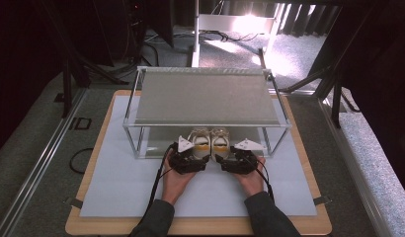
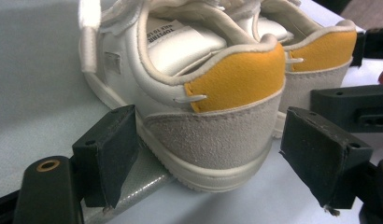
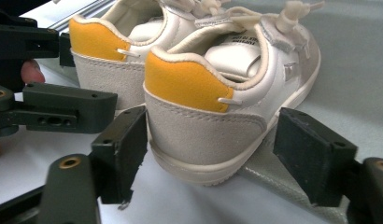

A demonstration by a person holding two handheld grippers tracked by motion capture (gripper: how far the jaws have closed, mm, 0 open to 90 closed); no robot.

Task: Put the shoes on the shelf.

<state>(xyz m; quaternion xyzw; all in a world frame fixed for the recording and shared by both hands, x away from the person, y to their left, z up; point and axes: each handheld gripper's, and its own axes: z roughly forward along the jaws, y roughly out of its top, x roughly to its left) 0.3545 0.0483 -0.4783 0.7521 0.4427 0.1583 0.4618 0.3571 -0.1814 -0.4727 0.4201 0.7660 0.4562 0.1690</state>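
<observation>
My black gripper pads (image 2: 110, 154) flank small white leather sneakers (image 2: 194, 93) with mustard-yellow heel tabs (image 2: 236, 79) and grey suede heels (image 2: 213, 135).

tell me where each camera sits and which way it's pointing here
high view: sits above the person's side of the table, looking forward and down at the rack; both hands, sleeves, the left gripper and right gripper show.
left gripper view: rides the left gripper, looking along its open jaws at the heel of the left shoe.
right gripper view: rides the right gripper, facing the heel of the right shoe; open jaws show.
shared: both gripper views show both shoes, and the other gripper beside them.
</observation>
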